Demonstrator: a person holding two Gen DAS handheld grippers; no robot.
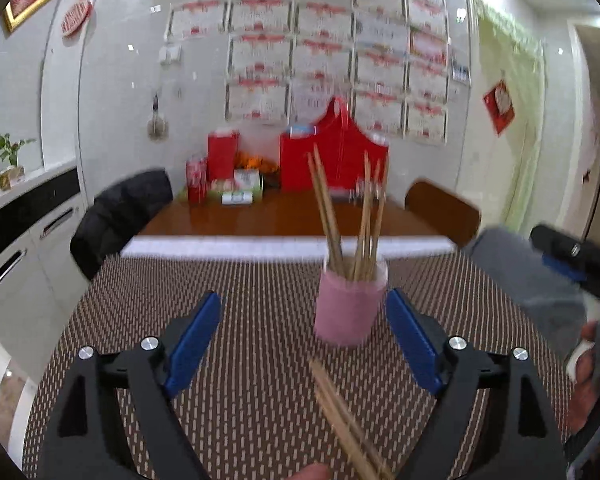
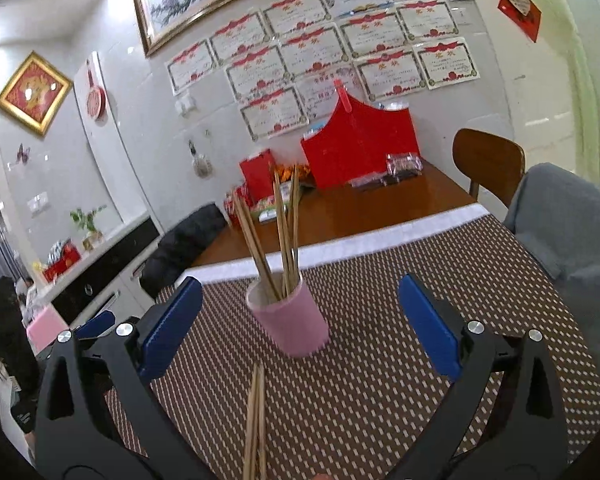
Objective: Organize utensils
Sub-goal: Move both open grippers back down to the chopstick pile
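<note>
A pink cup stands upright on a brown woven mat and holds several wooden chopsticks. More chopsticks lie flat on the mat in front of the cup. My left gripper is open and empty, with the cup just inside its right finger. In the right wrist view the cup with chopsticks stands between the open fingers of my right gripper, which is empty. The loose chopsticks lie below it. My left gripper also shows at the left edge.
The mat covers the near part of a wooden table. Red boxes and packets stand at its far end by the wall. Chairs stand at both sides, one with a black coat, one grey-draped.
</note>
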